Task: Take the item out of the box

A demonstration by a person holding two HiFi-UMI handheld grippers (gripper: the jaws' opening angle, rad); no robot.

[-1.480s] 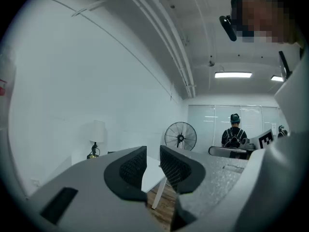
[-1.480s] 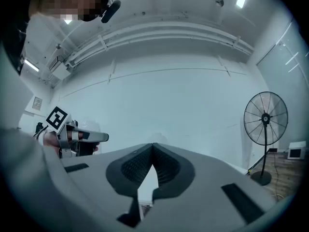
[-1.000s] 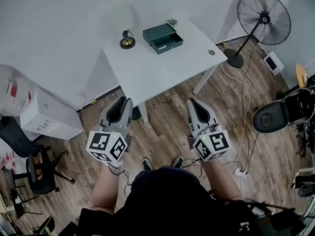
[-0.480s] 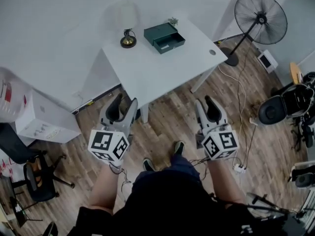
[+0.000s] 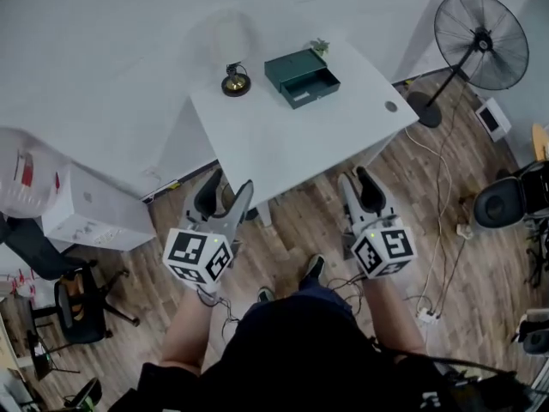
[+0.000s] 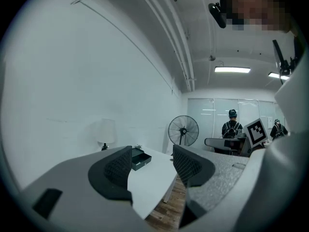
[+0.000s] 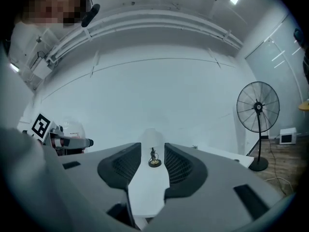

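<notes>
A dark green box (image 5: 302, 77) with its front drawer pulled out stands at the far side of the white table (image 5: 292, 136); what lies inside is too small to tell. In the left gripper view the box (image 6: 140, 158) shows between the jaws, far off. My left gripper (image 5: 225, 197) hangs short of the table's near edge, its jaws opening with nothing between them. My right gripper (image 5: 358, 185) is level with it, open and empty. Through its jaws (image 7: 152, 161) I see the lamp (image 7: 154, 159).
A small lamp (image 5: 233, 80) and a little plant (image 5: 320, 47) flank the box. A standing fan (image 5: 480, 39) is at the right, with cables and a power strip (image 5: 426, 314) on the wooden floor. White boxes (image 5: 86, 213) and an office chair (image 5: 73, 303) stand at the left.
Both grippers' jaws have gone from shut to open. The person has stepped closer to the table, and both grippers now hang near its front edge.
</notes>
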